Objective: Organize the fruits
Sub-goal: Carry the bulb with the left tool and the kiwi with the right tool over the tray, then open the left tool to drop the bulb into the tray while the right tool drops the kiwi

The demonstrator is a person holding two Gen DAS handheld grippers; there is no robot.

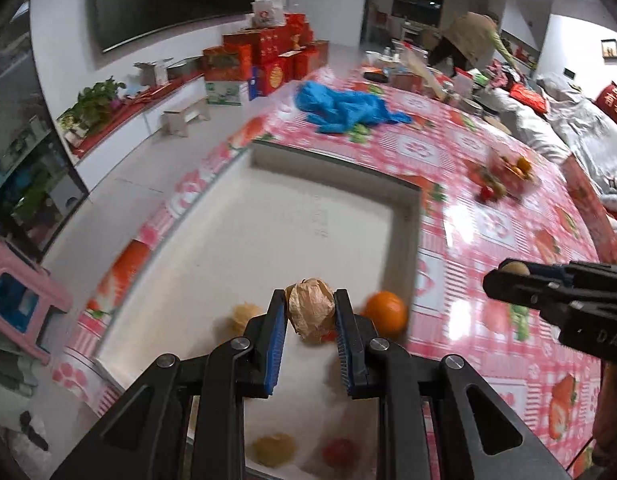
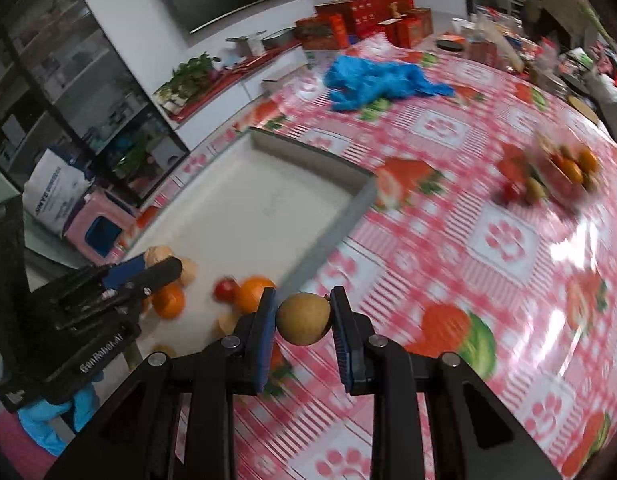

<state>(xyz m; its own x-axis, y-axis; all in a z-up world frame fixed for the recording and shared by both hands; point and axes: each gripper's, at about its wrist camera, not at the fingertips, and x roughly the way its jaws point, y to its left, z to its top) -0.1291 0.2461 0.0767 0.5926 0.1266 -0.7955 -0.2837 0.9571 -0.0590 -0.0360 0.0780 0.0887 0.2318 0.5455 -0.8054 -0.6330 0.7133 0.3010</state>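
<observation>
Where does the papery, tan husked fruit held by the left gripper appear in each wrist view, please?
Left wrist view: the papery tan husked fruit sits low centre, pinched between the left gripper's blue pads, above the white tray.
Right wrist view: it shows at the left edge, at the tips of the left gripper.
Shared landmark: the crumpled blue plastic bag beyond the tray.

Each gripper (image 1: 310,320) is black, with blue ribbed pads (image 1: 277,344), silver pivot screws (image 1: 241,343) and white "GenRobot.AI" lettering (image 2: 101,354).
</observation>
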